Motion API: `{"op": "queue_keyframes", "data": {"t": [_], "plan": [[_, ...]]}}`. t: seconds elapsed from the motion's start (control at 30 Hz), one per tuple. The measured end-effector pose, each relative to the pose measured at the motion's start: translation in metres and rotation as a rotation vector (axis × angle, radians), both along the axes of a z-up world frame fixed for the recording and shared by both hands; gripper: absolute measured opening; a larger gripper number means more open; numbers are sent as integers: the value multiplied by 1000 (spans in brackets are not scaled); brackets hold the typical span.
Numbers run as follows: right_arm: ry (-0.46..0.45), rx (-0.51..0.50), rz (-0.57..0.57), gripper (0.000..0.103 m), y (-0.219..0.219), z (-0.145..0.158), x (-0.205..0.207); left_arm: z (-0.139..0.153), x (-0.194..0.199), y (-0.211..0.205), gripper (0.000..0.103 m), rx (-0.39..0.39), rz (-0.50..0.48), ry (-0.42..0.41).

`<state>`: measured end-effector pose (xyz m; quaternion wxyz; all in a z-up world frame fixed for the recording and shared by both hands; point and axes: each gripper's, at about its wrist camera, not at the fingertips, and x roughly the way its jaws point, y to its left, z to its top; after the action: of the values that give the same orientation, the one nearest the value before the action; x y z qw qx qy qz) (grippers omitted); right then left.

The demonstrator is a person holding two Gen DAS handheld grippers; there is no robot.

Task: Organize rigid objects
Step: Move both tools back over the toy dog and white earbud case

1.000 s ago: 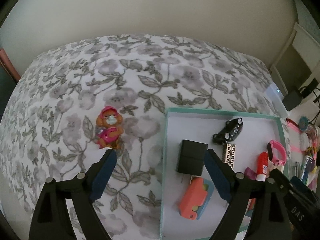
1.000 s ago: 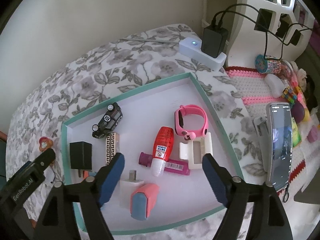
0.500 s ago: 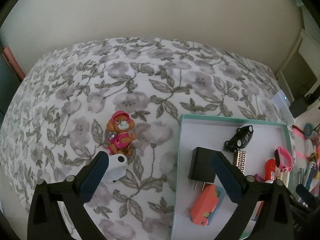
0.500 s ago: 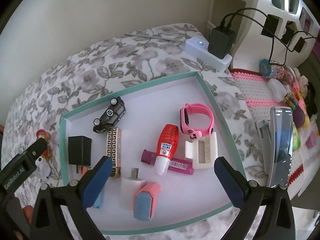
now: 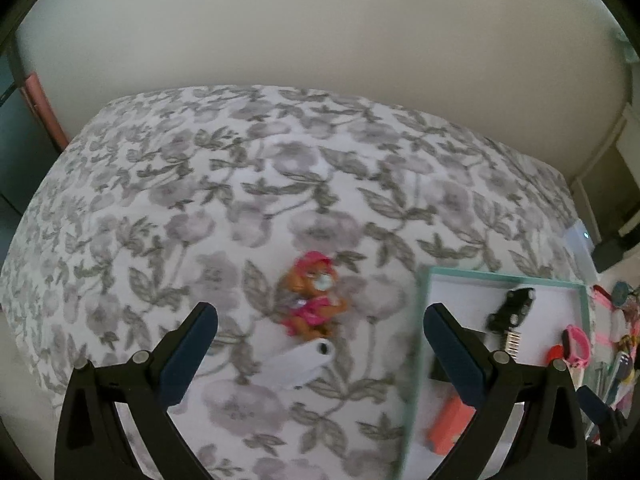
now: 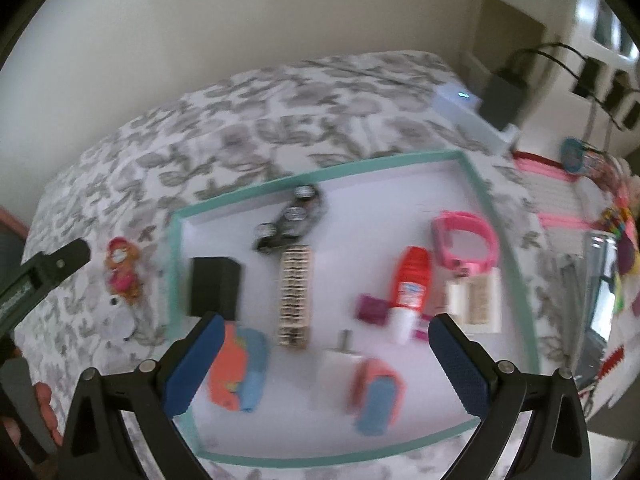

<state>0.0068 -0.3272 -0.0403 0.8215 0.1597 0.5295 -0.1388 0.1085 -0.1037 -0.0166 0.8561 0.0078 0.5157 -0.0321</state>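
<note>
Both views have slid since a second ago: in the left wrist view the teal-rimmed tray (image 5: pixel 420 344) has gone from centre to the 3–4 o'clock edge, and a white oblong piece (image 5: pixel 298 362), unseen then, now lies in the open; both sets of jaws stand wider than they did

Floral bedspread (image 5: pixel 240 200): carries everything, fills most of both views

Tray, right wrist view (image 6: pixel 486 200): collecting bin, I judge. Holds black charger, toy car, patterned bar, red bottle, pink watch and other small items, scattered without order

Left gripper (image 5: pixel 320 320): released, nothing between the fingers. Brackets the two pieces outside the tray, which reads as lining up a pick

Right gripper (image 6: pixel 326 330): released, empty, over the tray's 6 o'clock side

White oblong piece: on the spread at 6 o'clock of the left view, just outside the tray's left rim. Lies flat, long axis from 8 to 2 o'clock, rounded end with a dark spot toward 2. Blur hides what it is

Dog figurine (image 5: pixel 312 300): pink cap and outfit, on its back just beside the white piece's 12 o'clock side, touching or not I cannot tell. Head toward 12, feet toward 6
</note>
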Motion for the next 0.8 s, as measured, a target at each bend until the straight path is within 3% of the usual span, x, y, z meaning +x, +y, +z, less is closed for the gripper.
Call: {"op": "queue_keyframes", "data": {"t": [0.33,0.8], "plan": [[-27,38,128,103,59,-1,20,-7,10,53,103,-16,82,42],[20,17,148,103,84,-16,36,-54,15,46,103,-45,3,208]]}}
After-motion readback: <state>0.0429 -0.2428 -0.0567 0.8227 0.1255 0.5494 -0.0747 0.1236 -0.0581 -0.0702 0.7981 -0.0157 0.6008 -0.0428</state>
